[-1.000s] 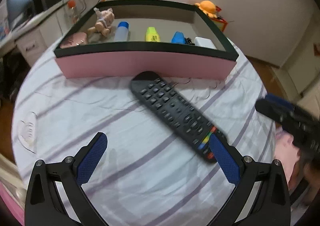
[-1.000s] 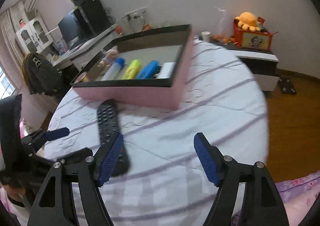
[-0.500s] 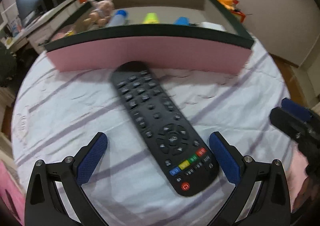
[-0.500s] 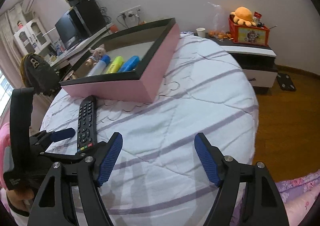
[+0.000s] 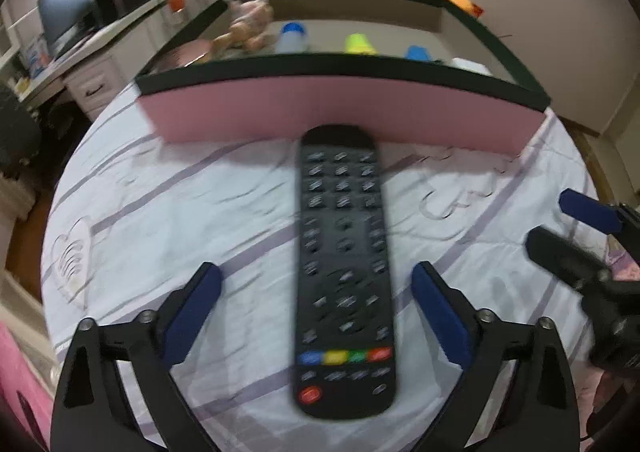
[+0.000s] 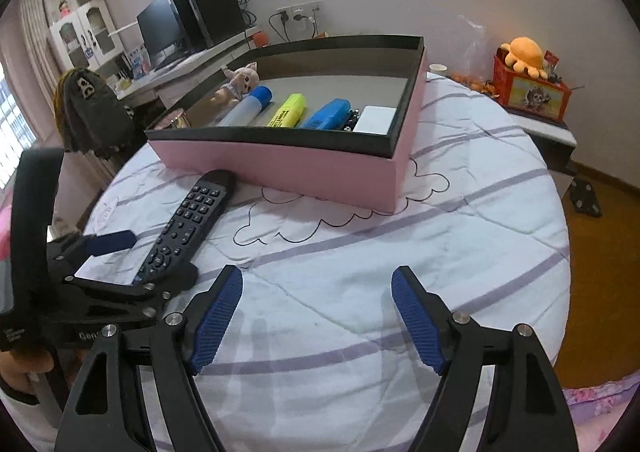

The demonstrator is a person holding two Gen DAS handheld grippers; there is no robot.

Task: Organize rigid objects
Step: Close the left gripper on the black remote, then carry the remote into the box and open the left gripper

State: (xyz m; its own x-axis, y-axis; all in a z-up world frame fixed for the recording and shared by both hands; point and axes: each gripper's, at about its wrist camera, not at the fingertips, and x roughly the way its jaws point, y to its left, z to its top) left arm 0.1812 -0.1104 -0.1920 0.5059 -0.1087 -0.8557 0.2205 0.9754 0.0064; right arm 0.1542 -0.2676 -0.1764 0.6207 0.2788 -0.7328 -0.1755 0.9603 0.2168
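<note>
A black remote control (image 5: 344,268) lies flat on the striped cloth, its far end against the pink box (image 5: 320,124). My left gripper (image 5: 316,312) is open, its blue pads on either side of the remote's lower half, not touching it. In the right wrist view the remote (image 6: 188,224) and the left gripper (image 6: 136,264) show at the left. My right gripper (image 6: 316,316) is open and empty over bare cloth. The pink box (image 6: 332,172) holds a doll (image 6: 236,86), a blue-capped tube (image 6: 248,106), a yellow marker (image 6: 288,110), a blue case (image 6: 326,114) and a white block (image 6: 374,118).
The round table (image 6: 460,212) carries a white cloth with purple stripes. A desk with a monitor (image 6: 160,28) stands behind at the left. A red box with an orange plush (image 6: 528,80) stands at the right. Wooden floor (image 6: 600,252) lies past the table's right edge.
My left gripper has swung round and moved in, so the remote now lies lengthwise between its open pads. My right gripper has shifted its view slightly and stays open.
</note>
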